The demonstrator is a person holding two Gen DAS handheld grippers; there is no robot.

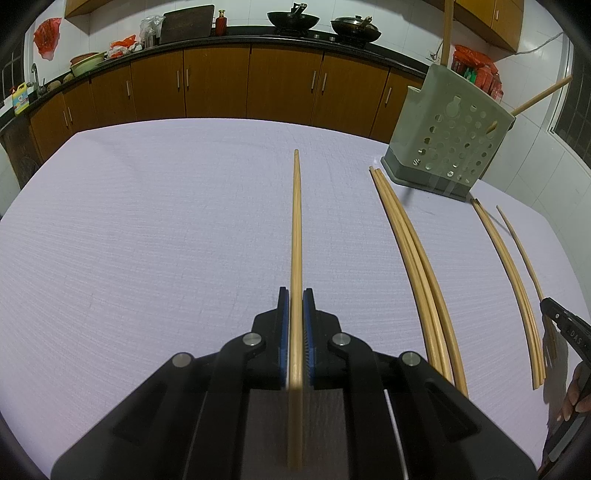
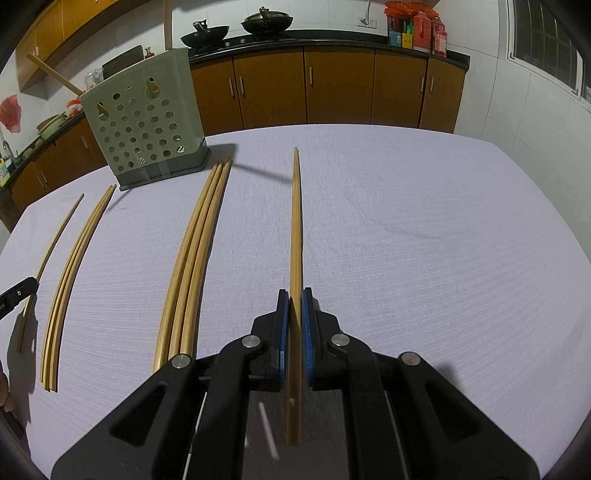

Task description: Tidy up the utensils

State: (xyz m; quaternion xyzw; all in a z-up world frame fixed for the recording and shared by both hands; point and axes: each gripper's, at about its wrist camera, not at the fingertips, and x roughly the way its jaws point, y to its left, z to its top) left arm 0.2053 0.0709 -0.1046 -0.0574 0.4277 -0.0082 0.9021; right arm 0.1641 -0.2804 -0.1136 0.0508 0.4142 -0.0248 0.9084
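At the right edge of the left wrist view, the other black gripper (image 1: 565, 328) and the hand (image 1: 574, 391) holding it are cut off. Behind the perforated grey-green plastic utensil holder (image 2: 147, 118), the lower ends of its wooden sticks are hidden. The red packages (image 2: 417, 26) at upper right are too small to read.

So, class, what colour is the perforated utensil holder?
Pale grey-green utensil holder, darker grey base; right wrist view.

Bare bench (image 1: 147, 221) lies open to the left of the left gripper (image 1: 295, 295), and likewise to the right of the right gripper (image 2: 294, 295). Between the two grippers lie a three-chopstick bundle (image 1: 417, 266) and a thinner chopstick bundle (image 1: 513, 280). Beyond them the perforated utensil holder (image 1: 450, 136) stands upright, its chopsticks jutting above the rim.
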